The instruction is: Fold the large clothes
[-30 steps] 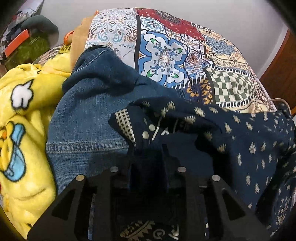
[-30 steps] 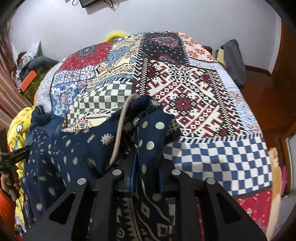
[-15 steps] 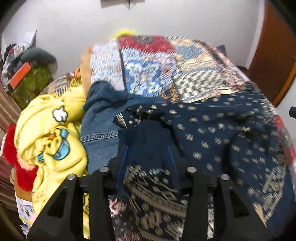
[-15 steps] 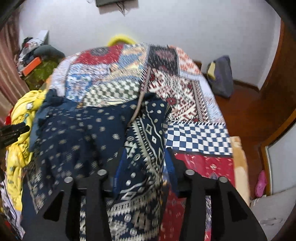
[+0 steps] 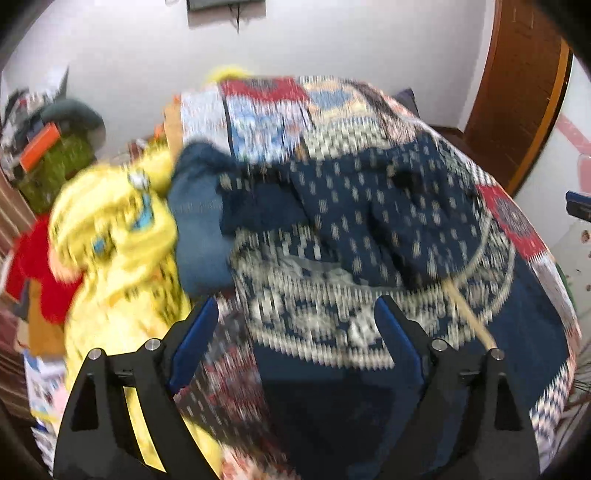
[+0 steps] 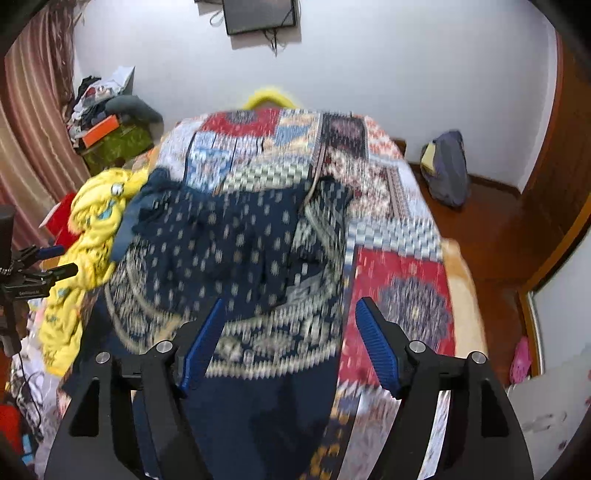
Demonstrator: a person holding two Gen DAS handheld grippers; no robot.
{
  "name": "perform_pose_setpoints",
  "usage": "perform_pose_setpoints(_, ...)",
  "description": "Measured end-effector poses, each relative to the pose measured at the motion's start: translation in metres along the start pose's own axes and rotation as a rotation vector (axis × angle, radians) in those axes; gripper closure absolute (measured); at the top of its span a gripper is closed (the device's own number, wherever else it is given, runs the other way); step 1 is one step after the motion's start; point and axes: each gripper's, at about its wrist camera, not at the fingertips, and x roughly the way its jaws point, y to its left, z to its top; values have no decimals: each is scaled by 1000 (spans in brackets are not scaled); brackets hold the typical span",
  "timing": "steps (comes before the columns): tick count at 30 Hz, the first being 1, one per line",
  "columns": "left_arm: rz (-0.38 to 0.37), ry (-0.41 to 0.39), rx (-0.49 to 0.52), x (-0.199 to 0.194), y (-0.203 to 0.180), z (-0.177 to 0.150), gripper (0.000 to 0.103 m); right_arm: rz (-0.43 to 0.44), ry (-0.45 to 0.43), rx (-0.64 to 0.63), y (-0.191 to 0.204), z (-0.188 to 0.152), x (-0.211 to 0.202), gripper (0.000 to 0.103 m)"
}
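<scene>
Lying on bed [image 6: 399, 266]: navy patterned garment [image 6: 236, 236]; both grippers' fingers [image 5: 195, 332] [image 6: 376, 347] just spread, empty.

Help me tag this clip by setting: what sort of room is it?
Most likely a bedroom in a home. A bed with a patchwork quilt fills the middle, loose clothes such as a navy patterned garment lie on it, and a screen hangs on the far wall.

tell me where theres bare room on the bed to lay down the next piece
Free: the patchwork bedspread right of the navy patterned garment, and the stretch beyond it toward the wall. Crowded: the left edge, with the yellow blanket and denim.
</scene>
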Motion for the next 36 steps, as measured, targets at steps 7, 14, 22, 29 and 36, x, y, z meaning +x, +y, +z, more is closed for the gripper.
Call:
perform_pose_setpoints(7,-152,173,-167,25,29,-74,17,7,158,44,-3,-64,27,33)
perform_pose_setpoints(14,-286,263,-318,39,42,-127,20,62,271,135,-12,-115,43,33)
perform_pose_setpoints(22,-387,242,-255,38,6,-136,56,133,233,168,-4,-124,44,49)
perform_pose_setpoints(29,-344,159,-189,22,-4,-105,96,183,206,130,7,-110,47,89)
perform_pose_setpoints(36,-339,-4,-177,-14,8,-53,99,222,84,103,10,-69,31,90)
